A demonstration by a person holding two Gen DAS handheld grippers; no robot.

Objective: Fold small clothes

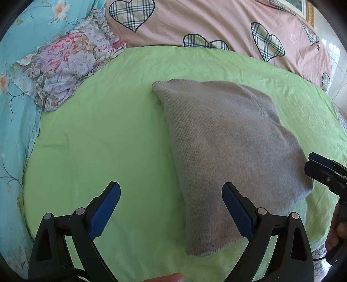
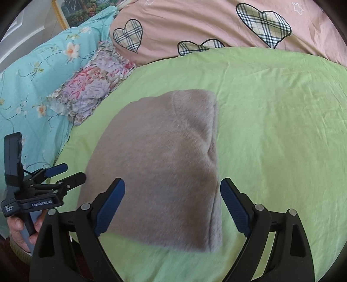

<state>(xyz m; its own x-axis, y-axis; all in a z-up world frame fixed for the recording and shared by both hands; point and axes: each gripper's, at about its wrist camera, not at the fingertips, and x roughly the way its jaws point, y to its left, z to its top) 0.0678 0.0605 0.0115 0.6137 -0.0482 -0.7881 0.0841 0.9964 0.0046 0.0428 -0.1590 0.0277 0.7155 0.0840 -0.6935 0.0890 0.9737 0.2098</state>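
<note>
A folded grey-beige knit garment lies flat on the green sheet; it also shows in the right wrist view. My left gripper is open and empty, hovering over the garment's left near edge. My right gripper is open and empty above the garment's near right part. The right gripper shows at the right edge of the left wrist view, and the left gripper shows at the left of the right wrist view, beside the garment.
A folded floral cloth lies at the far left on the blue floral bedding. A pink quilt with plaid hearts lies along the far side. A framed picture stands behind the bed.
</note>
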